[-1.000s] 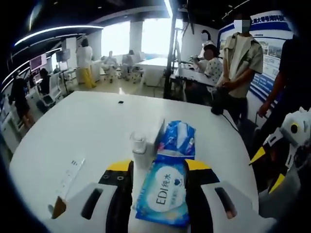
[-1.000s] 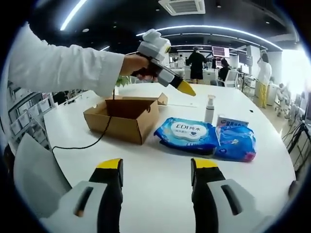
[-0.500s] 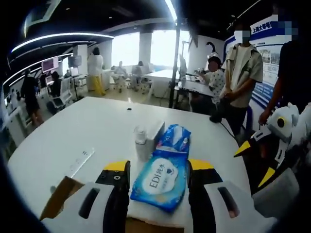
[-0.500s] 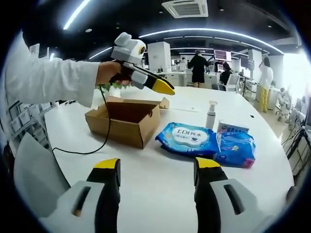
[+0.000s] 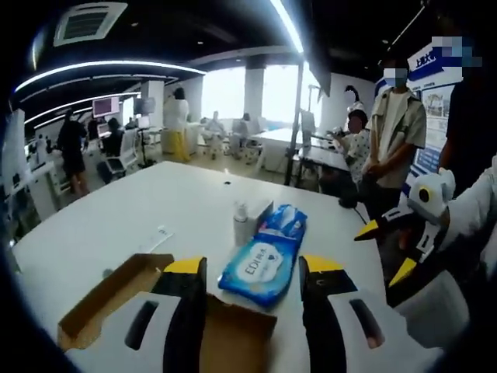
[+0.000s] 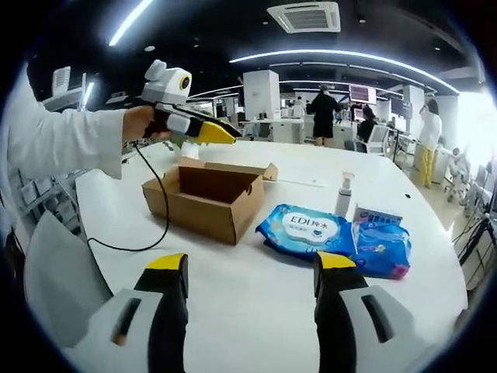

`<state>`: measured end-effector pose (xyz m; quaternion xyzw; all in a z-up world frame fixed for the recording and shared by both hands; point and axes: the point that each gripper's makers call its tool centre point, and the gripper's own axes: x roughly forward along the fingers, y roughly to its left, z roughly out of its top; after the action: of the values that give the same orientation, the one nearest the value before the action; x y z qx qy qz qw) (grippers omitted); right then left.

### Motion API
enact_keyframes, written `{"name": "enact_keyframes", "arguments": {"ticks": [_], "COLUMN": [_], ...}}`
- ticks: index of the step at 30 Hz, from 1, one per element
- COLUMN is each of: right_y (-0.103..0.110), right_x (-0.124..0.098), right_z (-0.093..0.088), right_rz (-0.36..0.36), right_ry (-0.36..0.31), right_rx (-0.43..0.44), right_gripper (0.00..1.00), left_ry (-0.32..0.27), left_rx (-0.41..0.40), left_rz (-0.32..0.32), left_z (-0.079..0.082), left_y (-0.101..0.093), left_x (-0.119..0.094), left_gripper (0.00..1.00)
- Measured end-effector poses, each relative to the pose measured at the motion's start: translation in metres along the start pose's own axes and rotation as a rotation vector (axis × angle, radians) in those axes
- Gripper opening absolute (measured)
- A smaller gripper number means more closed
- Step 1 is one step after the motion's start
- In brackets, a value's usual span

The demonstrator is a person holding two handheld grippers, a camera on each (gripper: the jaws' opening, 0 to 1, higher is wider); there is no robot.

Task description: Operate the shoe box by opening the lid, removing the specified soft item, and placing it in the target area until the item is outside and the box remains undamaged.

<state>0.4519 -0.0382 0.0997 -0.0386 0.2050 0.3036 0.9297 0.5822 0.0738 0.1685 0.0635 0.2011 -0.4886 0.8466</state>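
Note:
The open brown shoe box (image 6: 206, 198) stands on the white table (image 6: 248, 307), its lid flaps folded out. A blue-and-white soft wipes pack (image 6: 307, 228) lies flat on the table to the box's right. A hand in a white sleeve holds my left gripper (image 6: 225, 134) in the air above the box's far left corner. In the left gripper view its jaws (image 5: 252, 268) stand open and hold nothing, with the box (image 5: 233, 342) beneath them and the wipes pack (image 5: 264, 264) beyond. My right gripper (image 6: 250, 264) hangs open over bare table in front of the box.
A second blue pack (image 6: 380, 249), a small white carton (image 6: 374, 213) and a pump bottle (image 6: 344, 194) stand just past the wipes pack. My right gripper (image 5: 386, 250) shows at the right edge of the left gripper view. Several people stand beyond the table's far side (image 5: 392, 132).
My left gripper has drawn back from above the wipes pack to above the box. The pack stays lying on the table. The right gripper has barely moved.

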Motion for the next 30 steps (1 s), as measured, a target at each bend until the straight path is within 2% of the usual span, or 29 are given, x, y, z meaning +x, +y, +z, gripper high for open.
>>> {"name": "enact_keyframes", "arguments": {"ticks": [7, 9, 15, 20, 25, 27, 30], "right_y": [0.005, 0.007, 0.011, 0.018, 0.024, 0.025, 0.027], "right_x": [0.003, 0.005, 0.012, 0.019, 0.026, 0.028, 0.033], "right_z": [0.005, 0.006, 0.012, 0.015, 0.02, 0.021, 0.023], "right_rz": [0.025, 0.032, 0.053, 0.075, 0.092, 0.098, 0.109], "right_ry": [-0.003, -0.004, -0.009, -0.009, -0.014, -0.015, -0.012], "right_rx": [-0.012, -0.017, -0.028, -0.039, -0.047, -0.051, -0.058], "right_gripper": [0.62, 0.62, 0.62, 0.62, 0.62, 0.62, 0.62], "left_ry": [-0.029, -0.033, -0.036, -0.054, -0.058, -0.06, -0.069], "left_rx": [-0.015, -0.026, -0.068, -0.088, -0.106, -0.115, -0.139], "left_rz": [0.049, 0.071, 0.138, 0.185, 0.221, 0.232, 0.256], "left_z": [-0.005, -0.011, -0.03, -0.036, -0.046, -0.048, -0.056], "left_y": [0.004, -0.004, 0.007, 0.014, 0.021, 0.015, 0.018], "left_x": [-0.031, -0.042, -0.079, -0.106, -0.124, -0.129, -0.139], "left_gripper": [0.49, 0.49, 0.49, 0.49, 0.49, 0.49, 0.49]}}
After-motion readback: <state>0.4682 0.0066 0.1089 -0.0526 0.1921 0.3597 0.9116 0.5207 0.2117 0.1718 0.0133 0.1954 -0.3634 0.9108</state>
